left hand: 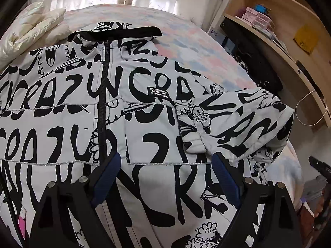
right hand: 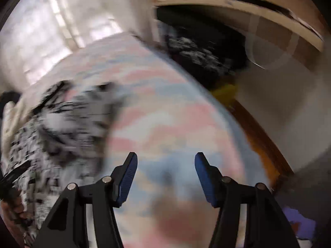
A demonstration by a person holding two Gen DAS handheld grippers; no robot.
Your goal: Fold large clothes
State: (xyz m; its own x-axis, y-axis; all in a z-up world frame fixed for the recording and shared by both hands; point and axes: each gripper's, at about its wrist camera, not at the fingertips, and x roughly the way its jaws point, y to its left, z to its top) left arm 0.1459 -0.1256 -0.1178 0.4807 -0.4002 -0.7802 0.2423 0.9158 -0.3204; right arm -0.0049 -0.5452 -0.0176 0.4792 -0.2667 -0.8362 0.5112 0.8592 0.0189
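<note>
A white jacket with black graffiti lettering lies front up on the bed, zipped, its black collar at the far end. One sleeve is folded in across the jacket's right side. My left gripper hovers over the lower front, open, its blue pads apart with only cloth below them. In the blurred right wrist view my right gripper stands open over the bare pastel sheet, holding nothing. The jacket is a smear off to its left.
The pink-and-blue bed sheet spreads beyond the collar. A cream quilt lies at the far left. A wooden desk with shelves and a white cable stands on the right. The bed's wooden edge runs along the right.
</note>
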